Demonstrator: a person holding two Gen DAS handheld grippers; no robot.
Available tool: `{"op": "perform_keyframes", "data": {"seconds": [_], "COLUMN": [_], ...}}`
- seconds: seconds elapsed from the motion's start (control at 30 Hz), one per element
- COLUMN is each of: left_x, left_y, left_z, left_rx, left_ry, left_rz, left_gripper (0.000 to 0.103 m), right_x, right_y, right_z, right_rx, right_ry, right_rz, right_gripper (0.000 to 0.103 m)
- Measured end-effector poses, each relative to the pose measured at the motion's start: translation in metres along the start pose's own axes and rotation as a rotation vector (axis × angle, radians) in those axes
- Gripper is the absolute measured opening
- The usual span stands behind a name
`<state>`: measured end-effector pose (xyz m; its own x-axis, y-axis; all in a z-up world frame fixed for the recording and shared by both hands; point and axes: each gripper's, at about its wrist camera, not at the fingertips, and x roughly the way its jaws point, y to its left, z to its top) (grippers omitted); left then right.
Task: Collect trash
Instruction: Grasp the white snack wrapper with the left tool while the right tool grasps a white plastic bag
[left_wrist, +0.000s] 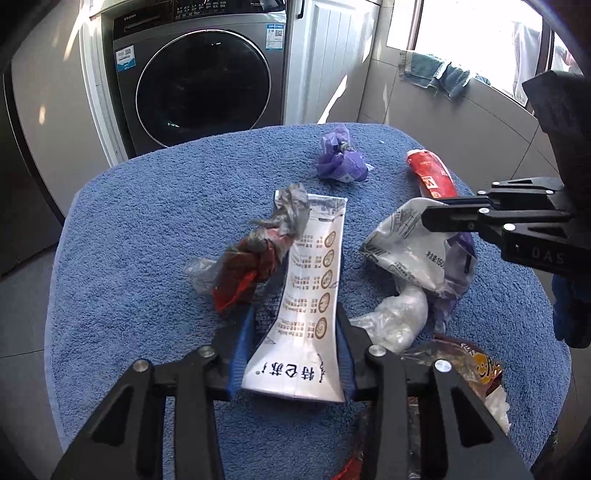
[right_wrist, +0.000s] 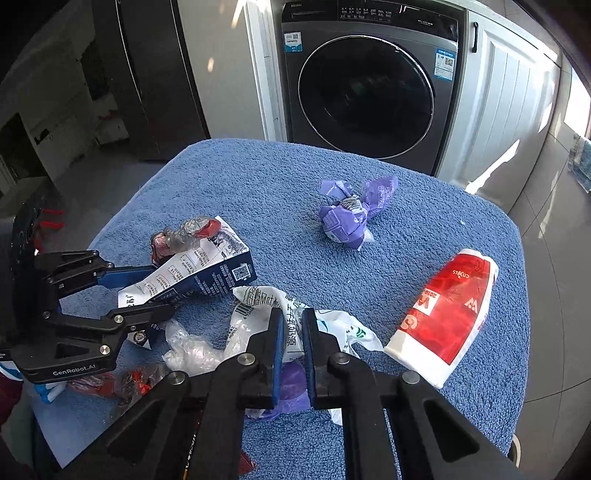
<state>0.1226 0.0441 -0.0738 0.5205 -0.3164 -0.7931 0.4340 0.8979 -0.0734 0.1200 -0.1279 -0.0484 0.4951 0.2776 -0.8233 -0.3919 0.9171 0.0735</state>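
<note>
— What have your two grippers got?

— My left gripper (left_wrist: 293, 354) is partly open, its blue pads on either side of the carton (left_wrist: 306, 295). The carton is flattened, white and dark blue, and lies on the blue towel (left_wrist: 147, 229). The pads look pressed to its edges, so I'd say it is gripped.

— And the right?

— My right gripper (right_wrist: 293, 332) is nearly closed, pinching the white wrapper (right_wrist: 266, 306), a crumpled plastic one with black print. From the left camera its fingers come in from the right and meet on that wrapper's top edge.

— Where is the rest of the trash?

— All on the towel. A crumpled grey and red wrapper (left_wrist: 255, 251) touches the carton's far left corner. A purple ball of wrapper (right_wrist: 351, 214) sits alone towards the far side, well apart from both grippers. A red and white tube (right_wrist: 443, 317) lies to the right, near the towel's edge. Clear plastic (right_wrist: 188, 347) is bunched between the carton and the white wrapper. Closer to me there is an orange and brown snack bag (left_wrist: 476, 365), partly hidden behind my left gripper.

— What's behind?

— A washer (right_wrist: 365, 96) just past the towel.
</note>
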Motion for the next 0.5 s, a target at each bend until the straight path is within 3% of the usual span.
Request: {"op": "perform_keyframes", "data": {"seconds": [0.27, 0.5], "left_x": [-0.042, -0.074], "left_y": [0.006, -0.011], "left_z": [0.007, 0.014], "left_rx": [-0.076, -0.077], "left_ry": [-0.081, -0.124], "left_rz": [-0.047, -0.088], "left_gripper": [0.038, 0.038], "right_x": [-0.050, -0.086], "right_y": [-0.008, -0.021], "right_z": [0.003, -0.007], "right_rx": [0.048, 0.094], "right_ry": [-0.145, -0.227], "right_rz": [0.008, -0.006], "right_gripper": [0.007, 0.007]}}
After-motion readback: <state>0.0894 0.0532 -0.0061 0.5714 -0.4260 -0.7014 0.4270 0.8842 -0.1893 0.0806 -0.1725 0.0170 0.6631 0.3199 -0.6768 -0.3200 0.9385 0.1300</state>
